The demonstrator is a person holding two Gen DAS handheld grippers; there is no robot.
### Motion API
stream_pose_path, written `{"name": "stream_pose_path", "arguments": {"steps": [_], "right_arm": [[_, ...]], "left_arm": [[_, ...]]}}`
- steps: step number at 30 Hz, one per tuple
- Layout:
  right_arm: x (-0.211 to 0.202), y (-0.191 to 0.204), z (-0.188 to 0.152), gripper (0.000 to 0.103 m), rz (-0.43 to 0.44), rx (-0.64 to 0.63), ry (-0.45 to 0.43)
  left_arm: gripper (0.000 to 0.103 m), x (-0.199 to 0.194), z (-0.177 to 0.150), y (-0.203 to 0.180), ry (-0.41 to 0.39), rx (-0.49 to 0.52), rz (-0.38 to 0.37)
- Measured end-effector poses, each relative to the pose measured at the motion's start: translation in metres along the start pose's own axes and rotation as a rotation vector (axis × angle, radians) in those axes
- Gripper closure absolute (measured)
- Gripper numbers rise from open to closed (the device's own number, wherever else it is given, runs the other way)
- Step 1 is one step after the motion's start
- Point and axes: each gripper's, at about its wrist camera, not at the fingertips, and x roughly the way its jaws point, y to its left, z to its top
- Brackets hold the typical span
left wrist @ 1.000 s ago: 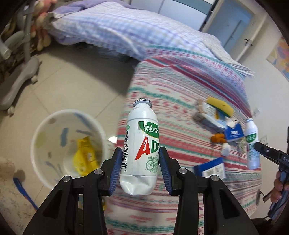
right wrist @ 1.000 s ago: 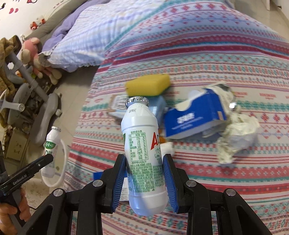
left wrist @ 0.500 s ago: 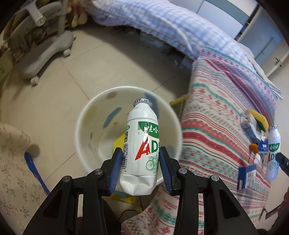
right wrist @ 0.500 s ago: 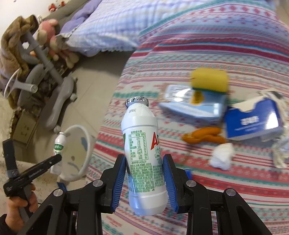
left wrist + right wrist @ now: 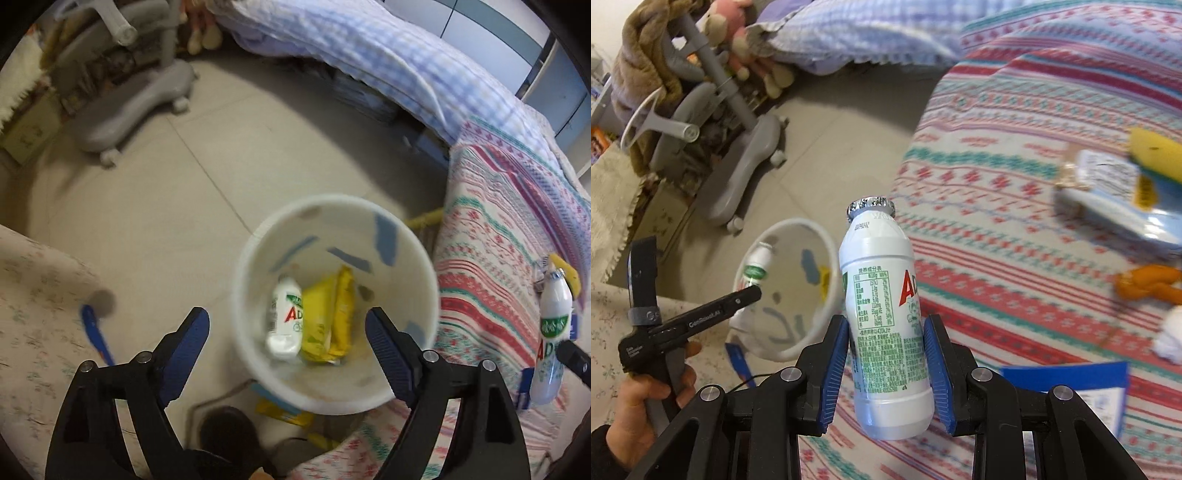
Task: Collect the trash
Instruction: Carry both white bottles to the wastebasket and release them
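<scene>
Beside the bed, our left gripper (image 5: 288, 332) gapes released over the bin (image 5: 424, 266), while our right gripper (image 5: 886, 369) clamps an upright bottle (image 5: 882, 317), the bin ahead-left of its jaws.

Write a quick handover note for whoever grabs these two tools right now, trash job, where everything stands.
Left tool: open, empty, above the white bin.
Right tool: shut on a white AD bottle, held upright over the edge of the striped bedspread.
Done: one AD bottle lies in the bin beside a yellow wrapper.
Left: drop the right tool's bottle in the bin, then clear the bed: yellow sponge, pale blue packet, orange peel, white tissue, blue carton.
</scene>
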Motion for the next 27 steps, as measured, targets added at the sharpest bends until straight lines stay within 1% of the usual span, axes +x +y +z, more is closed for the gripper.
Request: {"name": "stream_pose_path", "arguments": {"steps": [1,3,6,10,14,18,23,25,26,27], "right_arm": [[0.005,0.004,0.002,0.066,0.005,-0.005,0.005],[0.018,0.014,0.006,0.066,0.018,-0.017,0.017],[0.04,0.03,0.011,0.065,0.04,-0.026,0.039],[0.072,0.053,0.015,0.066,0.085,-0.033,0.08],[0.098,0.073,0.021,0.065,0.094,-0.046,0.103],[0.116,0.084,0.024,0.065,0.09,-0.051,0.119],[0.125,0.091,0.028,0.065,0.089,-0.051,0.116],[0.123,0.092,0.03,0.062,0.089,-0.052,0.104],[0.122,0.091,0.031,0.06,0.091,-0.049,0.104],[0.118,0.091,0.031,0.051,0.1,-0.043,0.1]], "left_arm": [[0.013,-0.005,-0.001,0.005,-0.012,0.003,0.021],[0.013,-0.011,-0.002,0.015,-0.027,0.003,0.041],[0.013,-0.014,-0.001,0.027,-0.029,0.005,0.053],[0.013,-0.014,-0.002,0.04,-0.018,-0.014,0.047],[0.013,-0.01,0.001,0.047,0.006,-0.022,0.06],[0.013,-0.015,0.002,0.05,-0.002,-0.041,0.032],[0.013,-0.021,0.002,0.05,-0.019,-0.045,0.036],[0.013,-0.022,0.001,0.048,-0.021,-0.042,0.026],[0.013,-0.023,0.0,0.046,-0.021,-0.036,0.02],[0.013,-0.023,0.0,0.044,-0.022,-0.03,0.016]]}}
